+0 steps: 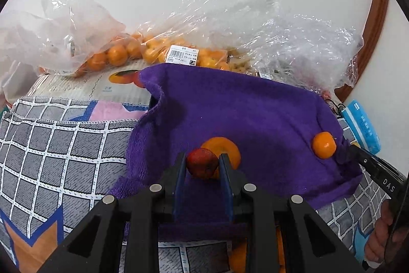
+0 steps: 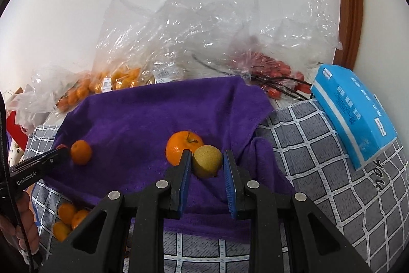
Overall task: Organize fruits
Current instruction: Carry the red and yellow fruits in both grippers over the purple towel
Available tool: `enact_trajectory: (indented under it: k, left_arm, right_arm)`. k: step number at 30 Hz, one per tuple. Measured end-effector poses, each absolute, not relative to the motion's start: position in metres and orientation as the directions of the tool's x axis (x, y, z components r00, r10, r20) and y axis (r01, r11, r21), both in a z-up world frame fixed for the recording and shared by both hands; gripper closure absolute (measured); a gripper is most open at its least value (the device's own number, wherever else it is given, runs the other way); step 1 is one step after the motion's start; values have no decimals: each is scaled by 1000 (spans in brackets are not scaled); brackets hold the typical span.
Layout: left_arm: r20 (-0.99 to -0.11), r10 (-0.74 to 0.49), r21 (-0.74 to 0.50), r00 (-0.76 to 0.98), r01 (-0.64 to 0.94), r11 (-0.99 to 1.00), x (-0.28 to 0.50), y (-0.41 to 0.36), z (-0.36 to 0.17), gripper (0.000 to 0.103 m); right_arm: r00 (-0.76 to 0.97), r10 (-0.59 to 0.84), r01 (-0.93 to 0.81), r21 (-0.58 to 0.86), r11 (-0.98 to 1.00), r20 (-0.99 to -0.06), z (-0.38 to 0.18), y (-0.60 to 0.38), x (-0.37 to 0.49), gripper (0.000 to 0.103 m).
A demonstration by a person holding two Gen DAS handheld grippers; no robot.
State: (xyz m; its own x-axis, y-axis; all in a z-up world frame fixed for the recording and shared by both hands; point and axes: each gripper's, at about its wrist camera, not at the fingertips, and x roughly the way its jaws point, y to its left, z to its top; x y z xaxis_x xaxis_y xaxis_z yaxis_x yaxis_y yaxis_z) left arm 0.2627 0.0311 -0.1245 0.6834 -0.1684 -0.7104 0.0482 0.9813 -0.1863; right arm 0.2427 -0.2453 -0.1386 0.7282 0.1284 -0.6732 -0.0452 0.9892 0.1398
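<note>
Left wrist view: the left gripper point(image 1: 202, 165) pinches a small red fruit point(image 1: 202, 162) between its blue fingers point(image 1: 180, 172), low over a purple towel point(image 1: 230, 109). A large orange point(image 1: 225, 149) sits just behind the red fruit, and a small tangerine point(image 1: 324, 145) lies on the towel's right side.

In the right wrist view, the right gripper point(image 2: 207, 165) straddles a yellow-green fruit point(image 2: 207, 161) on the towel; the left finger touches it, while a narrow gap shows at the right finger, so a firm grip cannot be confirmed.

Along the wall, clear plastic bags point(image 1: 107, 42) hold small tangerines, a labelled bag point(image 1: 179, 53) holds more orange fruit, and another bag point(image 2: 271, 68) holds red fruits. A blue tissue pack point(image 2: 355, 114) rests on the checked cloth point(image 2: 332, 170).
</note>
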Motion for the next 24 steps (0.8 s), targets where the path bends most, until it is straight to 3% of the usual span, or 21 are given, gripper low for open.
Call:
enact_trajectory:
  k: [24]
  left_arm:
    - [-727, -171, -198, 665, 36, 980, 266, 34, -129, 78]
  right_arm:
    - [662, 145, -111, 96, 989, -735, -165, -220, 254, 78]
